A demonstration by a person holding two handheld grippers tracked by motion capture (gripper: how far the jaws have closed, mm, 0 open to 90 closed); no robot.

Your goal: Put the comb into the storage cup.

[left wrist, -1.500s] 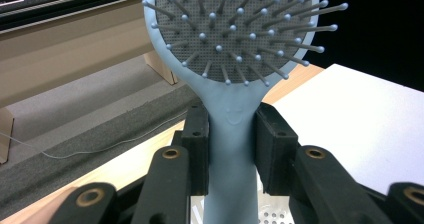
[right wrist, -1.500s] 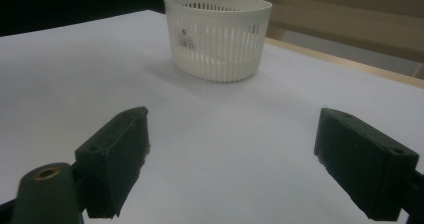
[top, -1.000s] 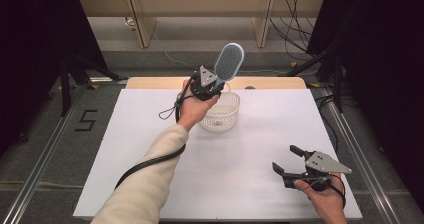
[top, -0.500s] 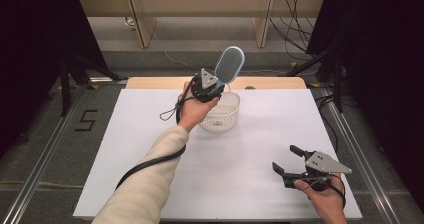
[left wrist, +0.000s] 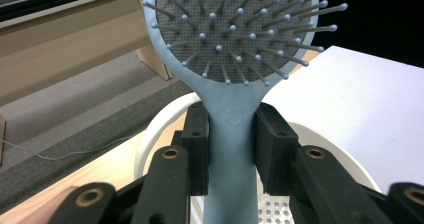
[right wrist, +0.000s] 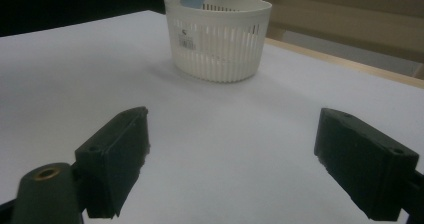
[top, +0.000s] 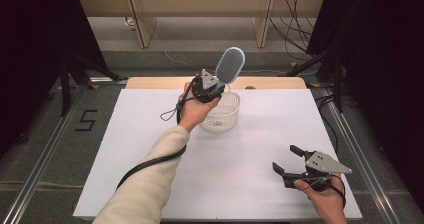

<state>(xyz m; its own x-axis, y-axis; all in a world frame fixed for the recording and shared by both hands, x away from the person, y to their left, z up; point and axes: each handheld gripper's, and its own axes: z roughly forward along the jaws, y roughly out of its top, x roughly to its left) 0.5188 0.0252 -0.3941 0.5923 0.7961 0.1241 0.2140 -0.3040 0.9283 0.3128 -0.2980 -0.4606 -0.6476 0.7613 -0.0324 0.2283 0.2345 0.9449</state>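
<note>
- Blue hairbrush: handle clamped in left gripper, head up, above the basket's rim.
- White basket: table, twelve o'clock.
- Right gripper: five o'clock, jaws apart, empty.

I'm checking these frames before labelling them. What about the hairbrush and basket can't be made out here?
- Hairbrush: left gripper view, its head top is cut off by the upper edge; its handle end is hidden behind the left tongs.
- White basket: right gripper view, the small label is too small to read.
- Basket floor: high view, partly hidden by the hand.
</note>
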